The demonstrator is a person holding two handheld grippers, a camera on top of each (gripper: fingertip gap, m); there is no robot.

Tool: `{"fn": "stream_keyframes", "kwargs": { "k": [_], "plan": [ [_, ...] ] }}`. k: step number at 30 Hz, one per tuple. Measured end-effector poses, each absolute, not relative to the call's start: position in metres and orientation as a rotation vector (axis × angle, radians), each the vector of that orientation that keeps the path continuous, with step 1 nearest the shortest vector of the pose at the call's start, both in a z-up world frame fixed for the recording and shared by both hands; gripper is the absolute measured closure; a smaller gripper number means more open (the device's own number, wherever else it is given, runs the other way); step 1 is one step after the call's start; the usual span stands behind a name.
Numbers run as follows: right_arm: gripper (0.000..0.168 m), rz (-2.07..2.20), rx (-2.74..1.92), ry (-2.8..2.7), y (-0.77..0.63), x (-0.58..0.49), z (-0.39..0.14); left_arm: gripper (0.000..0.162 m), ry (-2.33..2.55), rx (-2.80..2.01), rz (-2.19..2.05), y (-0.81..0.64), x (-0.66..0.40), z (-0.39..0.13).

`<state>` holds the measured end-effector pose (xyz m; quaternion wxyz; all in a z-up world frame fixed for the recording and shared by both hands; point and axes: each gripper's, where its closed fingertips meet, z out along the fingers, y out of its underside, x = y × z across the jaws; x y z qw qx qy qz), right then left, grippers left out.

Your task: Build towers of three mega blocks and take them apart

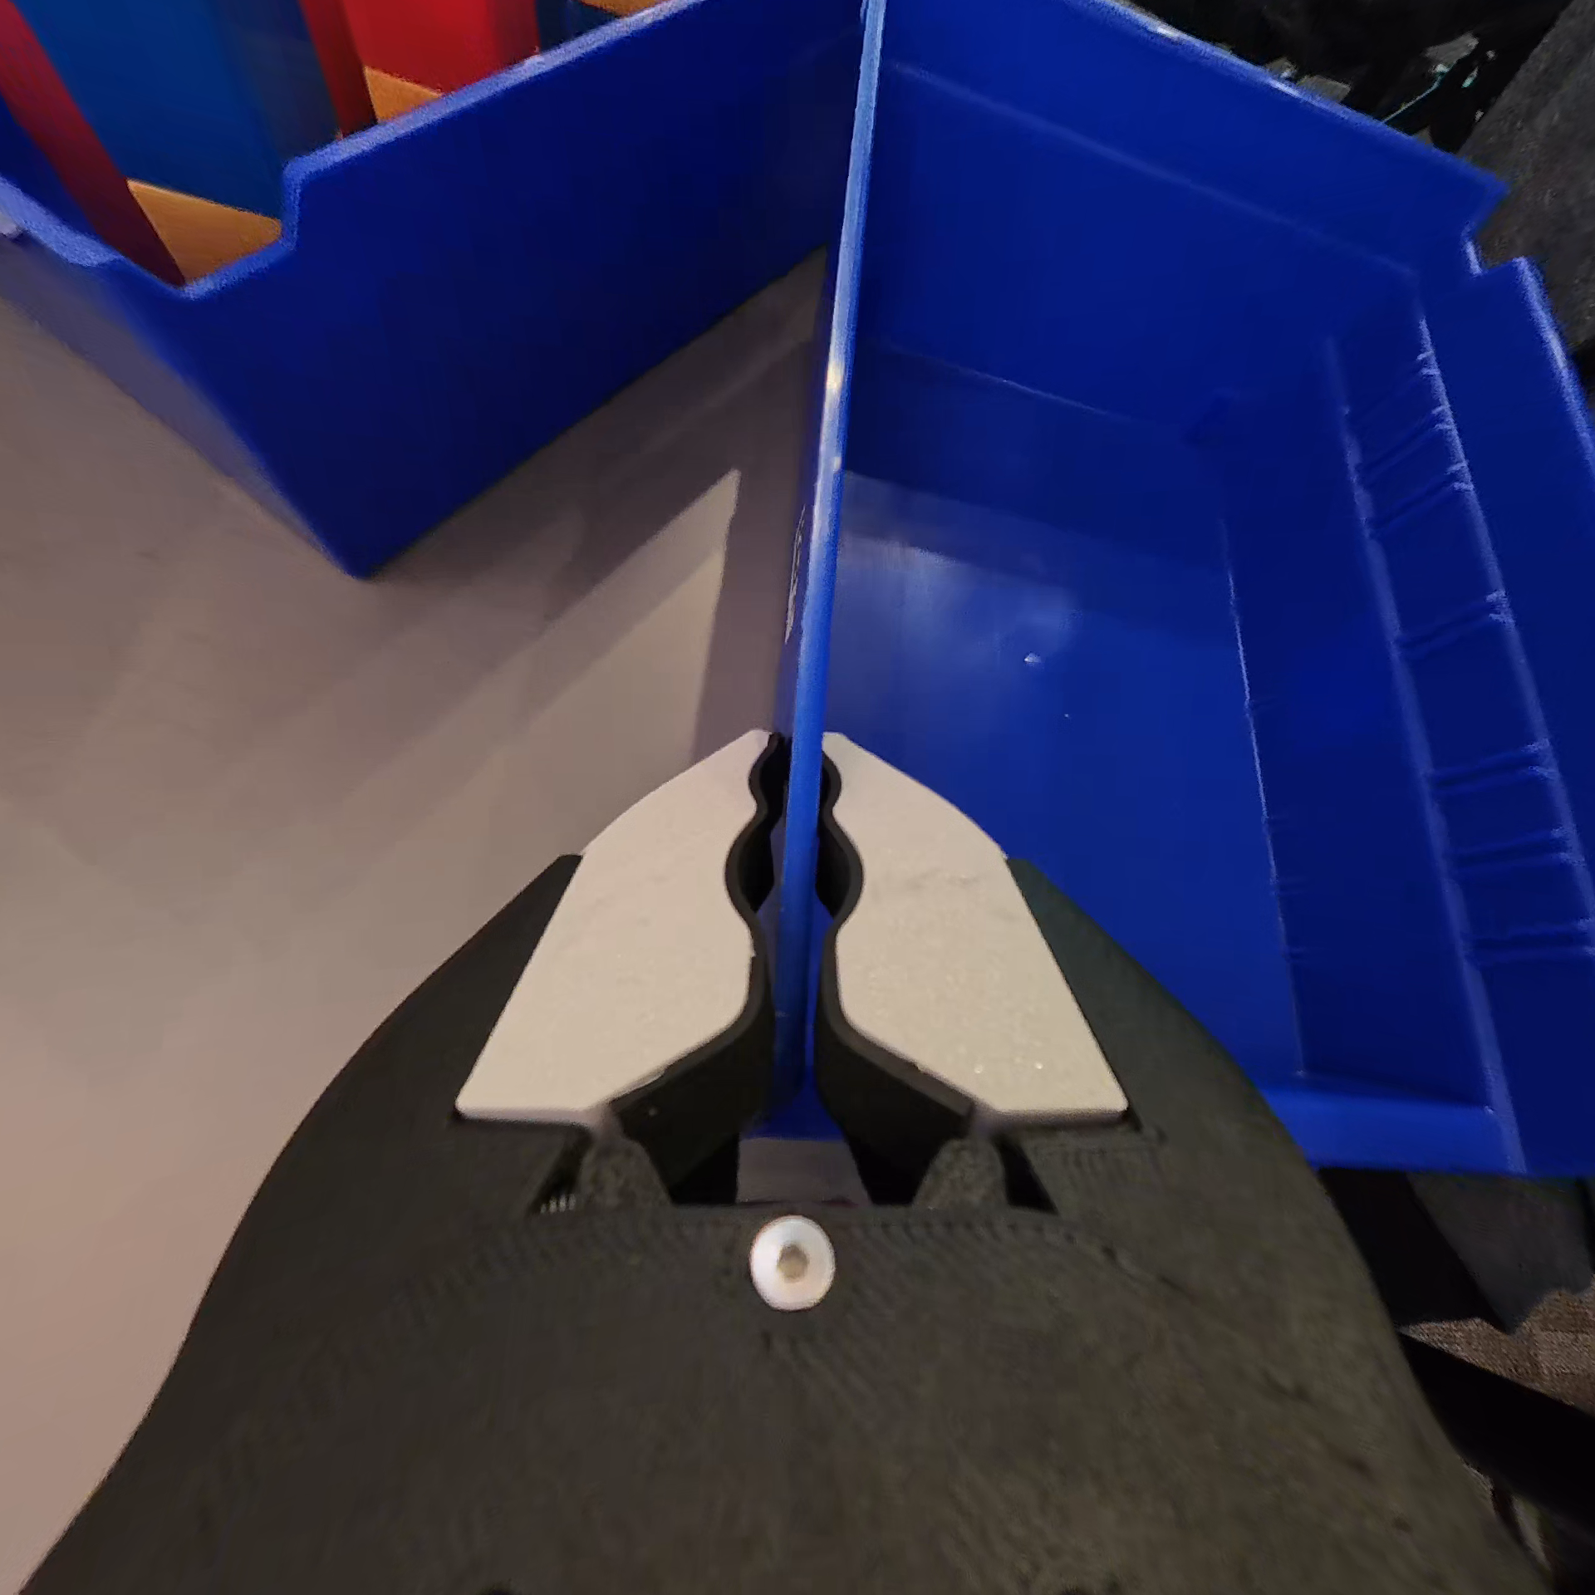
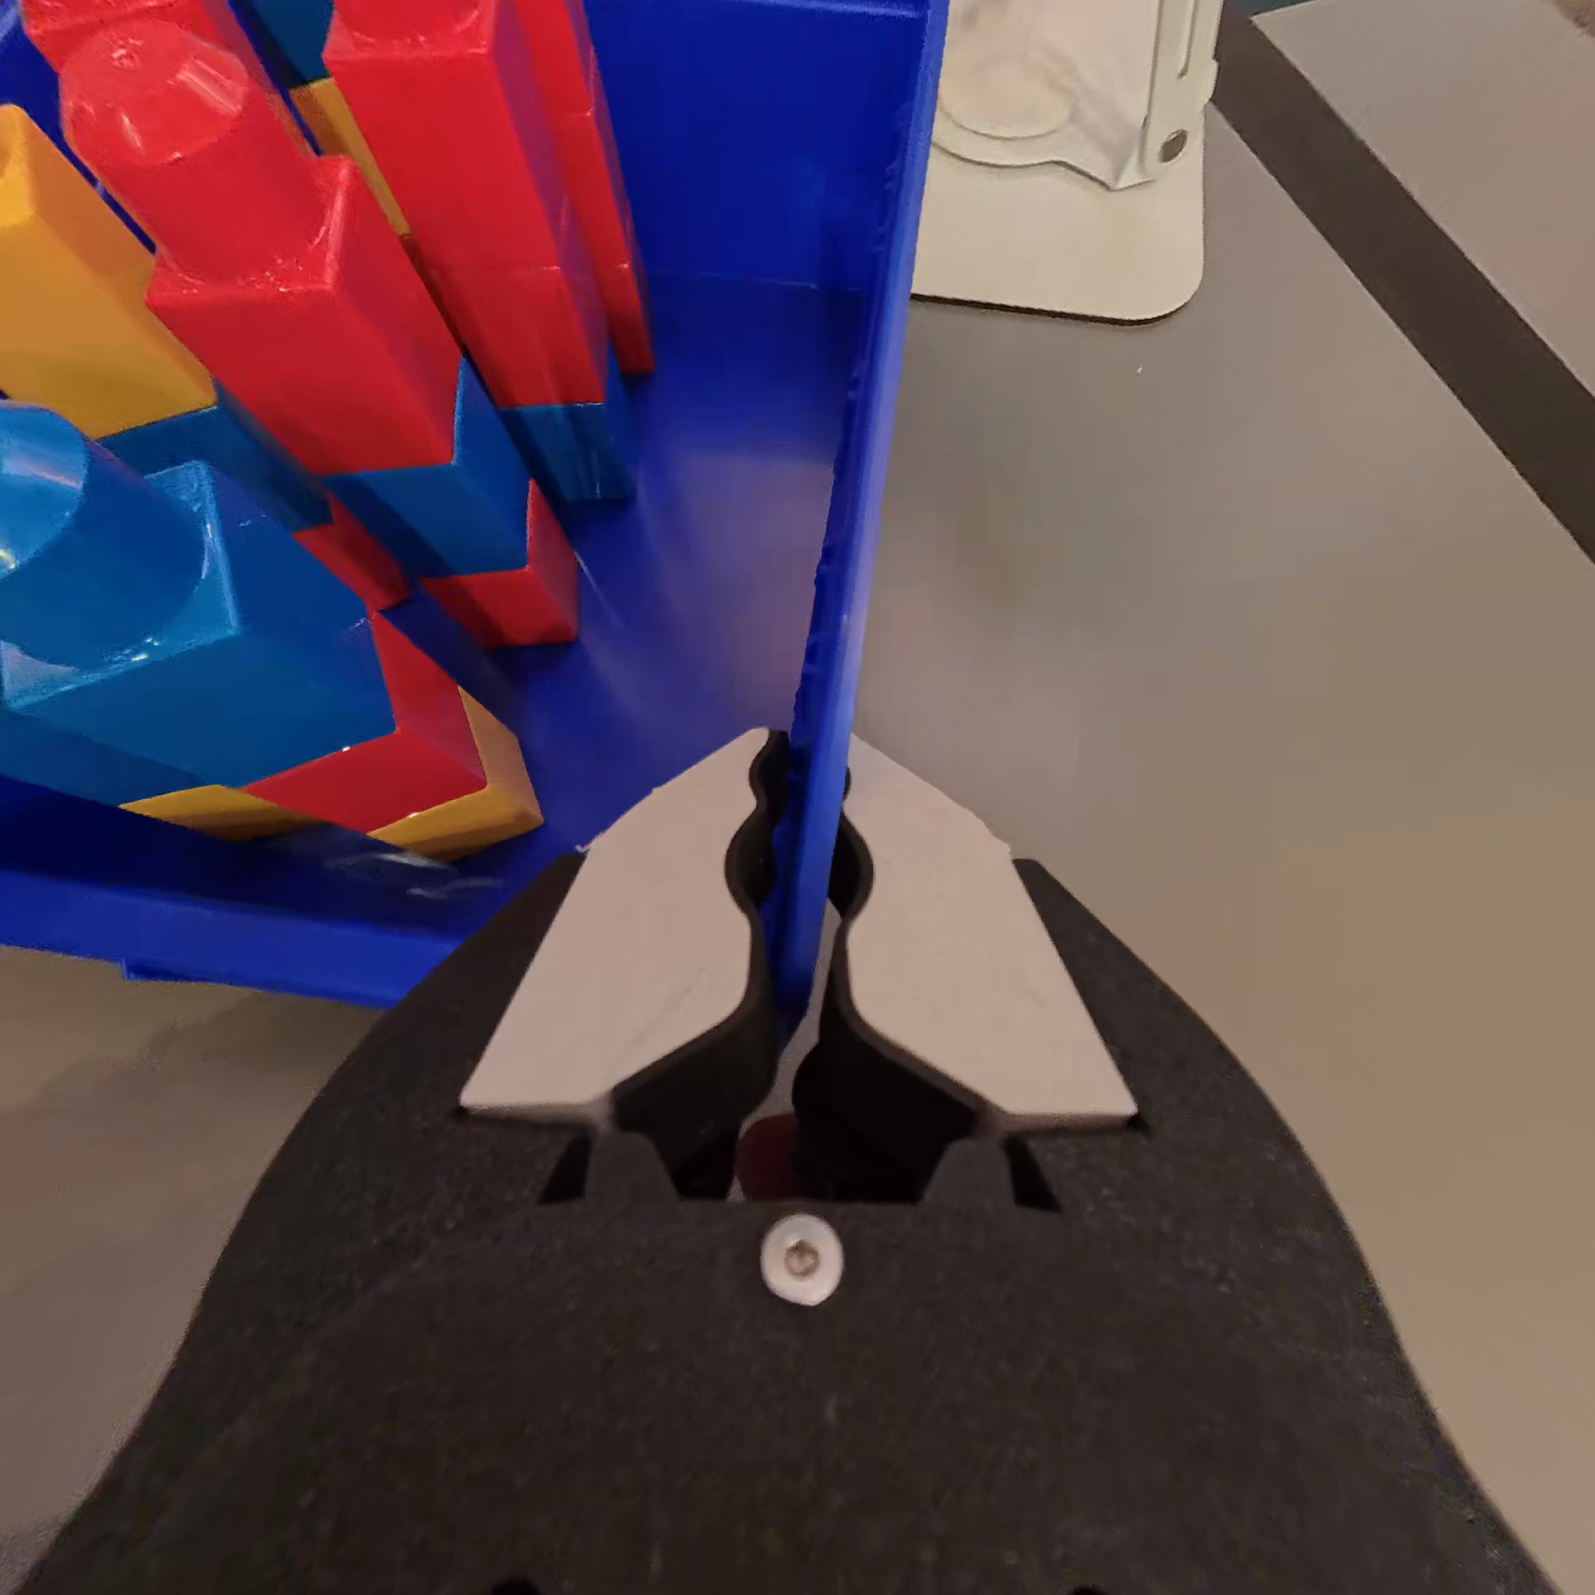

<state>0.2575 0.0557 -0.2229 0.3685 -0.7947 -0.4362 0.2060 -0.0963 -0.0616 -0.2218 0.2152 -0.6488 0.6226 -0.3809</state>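
left gripper (image 1: 798, 759) clamped on wall of empty blue bin (image 1: 1079, 604); right gripper (image 2: 807, 759) clamped on wall of second blue bin (image 2: 734, 345), full of stacked mega blocks (image 2: 345, 345) on grey worktop (image 2: 1208, 690). probably towers built, taking apart not yet begun.

Grey table (image 2: 1208, 690) w/ blue bins (image 1: 535, 345), white stand (image 2: 1079, 216).

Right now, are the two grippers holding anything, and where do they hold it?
Yes. The left gripper pinches the side wall of an empty blue bin. The right gripper pinches the side wall of the blue bin of blocks.
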Motion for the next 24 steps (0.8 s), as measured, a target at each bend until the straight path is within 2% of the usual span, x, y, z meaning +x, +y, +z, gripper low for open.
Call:
{"fn": "stream_keyframes", "kwargs": {
  "k": [24],
  "plan": [
    [0.162, 0.628, -1.94, -1.323, 0.067, 0.226, -0.223, 0.157, 1.768, -1.735, -1.08, -0.077, -0.071, -0.221]
  ]
}}
